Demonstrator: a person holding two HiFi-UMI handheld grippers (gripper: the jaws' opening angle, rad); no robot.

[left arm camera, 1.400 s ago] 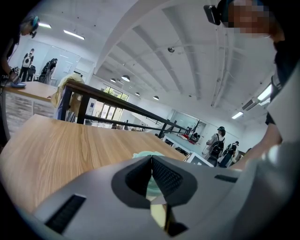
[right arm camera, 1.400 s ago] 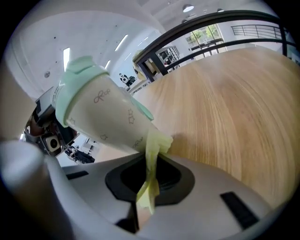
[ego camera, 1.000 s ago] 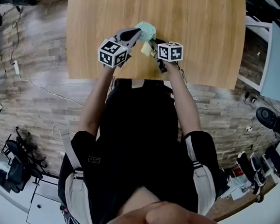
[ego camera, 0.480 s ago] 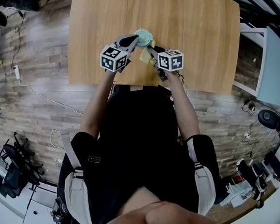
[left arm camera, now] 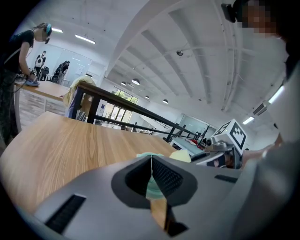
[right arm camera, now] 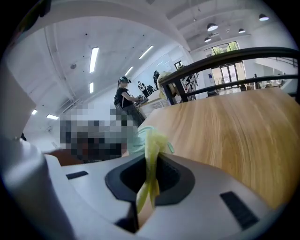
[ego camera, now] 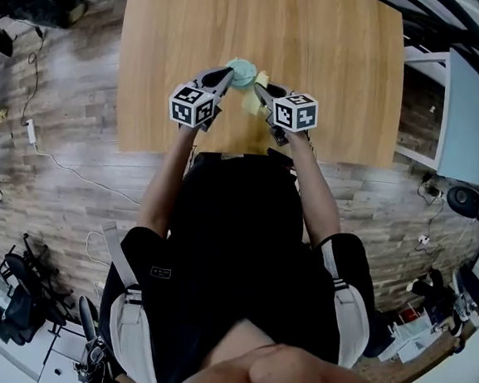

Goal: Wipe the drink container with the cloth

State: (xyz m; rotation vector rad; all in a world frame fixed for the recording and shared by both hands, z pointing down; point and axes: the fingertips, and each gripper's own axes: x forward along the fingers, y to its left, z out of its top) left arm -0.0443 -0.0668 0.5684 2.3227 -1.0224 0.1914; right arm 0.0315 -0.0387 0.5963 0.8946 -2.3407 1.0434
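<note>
Matt wood-grain table [ego camera: 332, 86], soft yellow cloth [right arm camera: 150, 150] (thin, limp).

We are in a large, open lab or workshop hall. In the gripper views, a high white ceiling carries strip lights [right arm camera: 93, 56] at upper left, and a black railing [left arm camera: 122, 105] crosses mid-frame. A person [left arm camera: 18, 56] works at a bench at far left. In the head view, a wooden table [ego camera: 334, 61] stands on plank flooring [ego camera: 73, 89]. Cables [ego camera: 60, 150] trail at left and equipment [ego camera: 23, 284] crowds the lower left corner.

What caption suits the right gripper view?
Right gripper shut on yellow cloth, pale green drink container just beyond, wooden table behind.
</note>
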